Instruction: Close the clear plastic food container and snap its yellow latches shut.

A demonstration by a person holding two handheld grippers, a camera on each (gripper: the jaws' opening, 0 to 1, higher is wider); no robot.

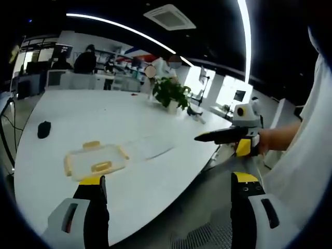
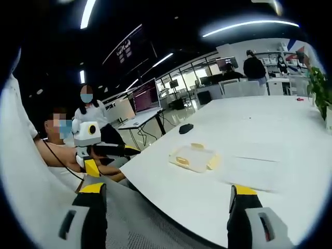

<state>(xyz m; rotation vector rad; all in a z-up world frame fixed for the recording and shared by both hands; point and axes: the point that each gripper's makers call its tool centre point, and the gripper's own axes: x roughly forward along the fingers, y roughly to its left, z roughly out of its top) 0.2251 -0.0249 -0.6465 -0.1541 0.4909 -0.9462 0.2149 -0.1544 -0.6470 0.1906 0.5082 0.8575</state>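
- Setting: open-plan office under strip lights; a large white table [image 1: 129, 119] carries everything listed.
- Item, far left in the left gripper view: small dark object, likely a computer mouse [image 1: 44, 129], well apart from the container.
- Item: clear plastic food container [image 1: 96, 160], flat on the table near its front edge, just beyond my left jaws. Yellow latches [image 1: 92, 144] stick out from its sides; from here they look unsnapped, though I cannot tell for certain, nor whether the lid is fully seated.
- Item: faint clear sheet-like shape to the right of the container; unidentified.
- Item, farther back: potted plant [image 1: 171, 93] in a white pot.
- Item: my left gripper [image 1: 168, 189], jaws spread wide, gripping nothing, held short of the table edge.
- Item: my right gripper [image 1: 228, 136], off the table to the right; in the right gripper view its jaws stand wide apart with nothing between them.
- Progress, as I judge it: no contact made. Remaining: approach, press the lid down, snap each latch.
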